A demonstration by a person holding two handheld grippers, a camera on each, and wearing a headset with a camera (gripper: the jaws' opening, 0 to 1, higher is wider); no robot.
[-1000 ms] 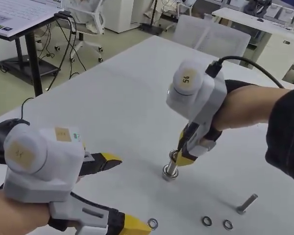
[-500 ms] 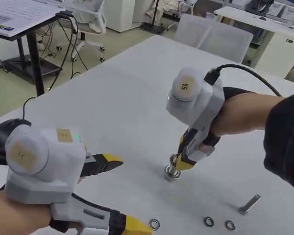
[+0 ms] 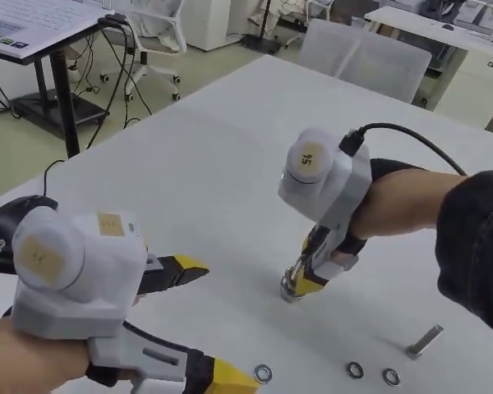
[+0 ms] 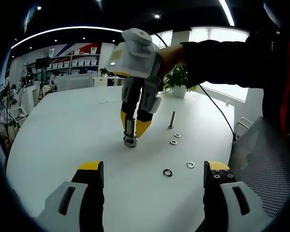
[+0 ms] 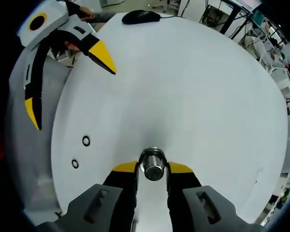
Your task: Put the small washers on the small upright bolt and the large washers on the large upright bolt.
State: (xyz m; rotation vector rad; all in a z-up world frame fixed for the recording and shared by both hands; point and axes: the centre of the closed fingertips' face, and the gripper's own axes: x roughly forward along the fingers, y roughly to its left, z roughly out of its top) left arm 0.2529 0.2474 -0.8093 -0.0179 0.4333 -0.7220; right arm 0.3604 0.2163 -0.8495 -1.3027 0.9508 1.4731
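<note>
The large bolt (image 3: 291, 288) stands upright mid-table. My right gripper (image 3: 301, 282) points down over it, its yellow tips on either side of the shank. From above, in the right gripper view, the right gripper (image 5: 153, 169) is shut on a large washer (image 5: 153, 164) ringing the bolt's top. The small bolt (image 4: 172, 120) stands upright further right. Small washers (image 3: 263, 375) (image 3: 355, 370) (image 3: 391, 377) lie flat near the front edge. At the lower left my left gripper (image 3: 209, 322) hangs open with nothing in it.
A black mouse (image 3: 12, 215) lies at the table's left edge. A grey chair (image 3: 366, 61) stands at the far end. The right gripper's black cable (image 3: 411, 135) arcs over the sleeve. Bare white tabletop (image 3: 214, 156) stretches beyond the bolt.
My right gripper has come down along the large bolt, its tips now near the base. The left gripper has held still.
</note>
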